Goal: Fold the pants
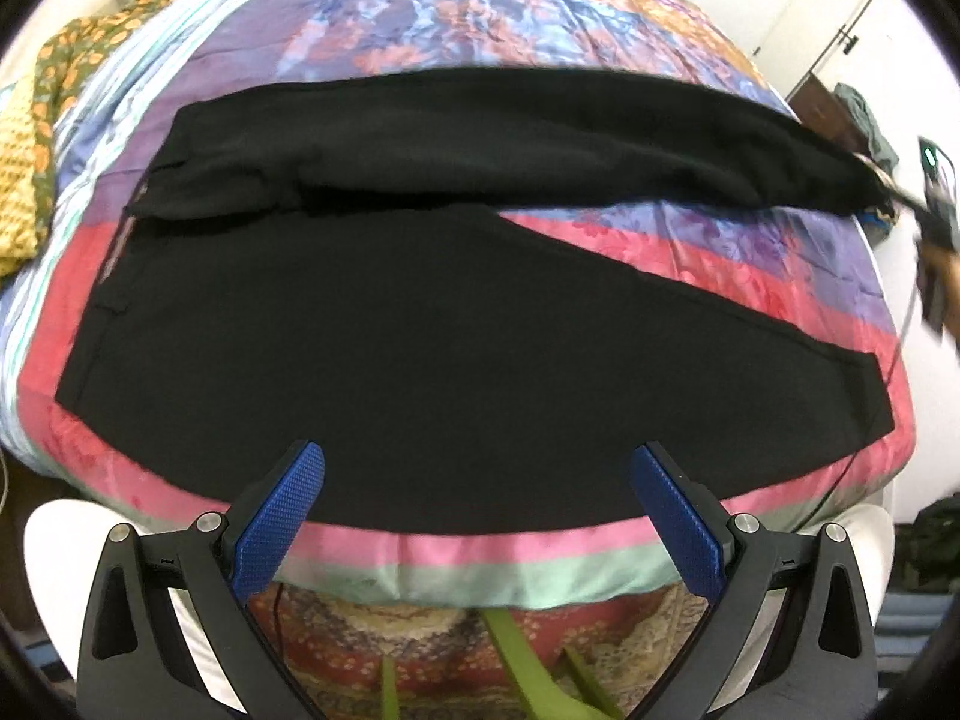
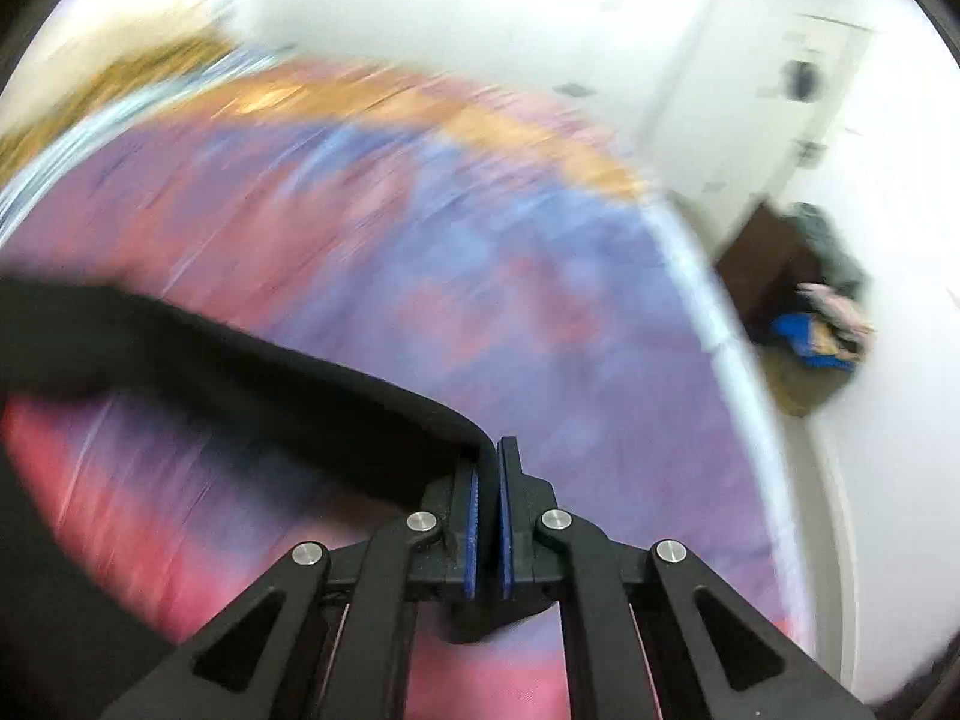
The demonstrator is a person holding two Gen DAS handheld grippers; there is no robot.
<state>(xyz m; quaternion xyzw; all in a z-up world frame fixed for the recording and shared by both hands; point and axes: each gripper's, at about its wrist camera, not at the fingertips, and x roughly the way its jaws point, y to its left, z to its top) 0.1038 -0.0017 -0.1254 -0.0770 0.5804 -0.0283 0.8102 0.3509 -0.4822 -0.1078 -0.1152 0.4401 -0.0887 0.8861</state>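
Black pants (image 1: 384, 336) lie spread on a colourful bedspread (image 1: 690, 246). The near leg lies flat. The far leg (image 1: 510, 138) is lifted and stretched toward the right. My left gripper (image 1: 477, 468) is open and empty, hovering over the near edge of the pants. My right gripper (image 2: 487, 456) is shut on the hem end of the far pant leg (image 2: 270, 378), holding it above the bed. It shows blurred at the right edge of the left wrist view (image 1: 933, 204).
The bed's near edge (image 1: 480, 570) drops to a patterned rug (image 1: 420, 648). A yellow-green floral cloth (image 1: 66, 72) lies at the bed's far left. A white wall and door (image 2: 780, 90) stand right of the bed, with a clothes pile (image 2: 822, 312) on the floor.
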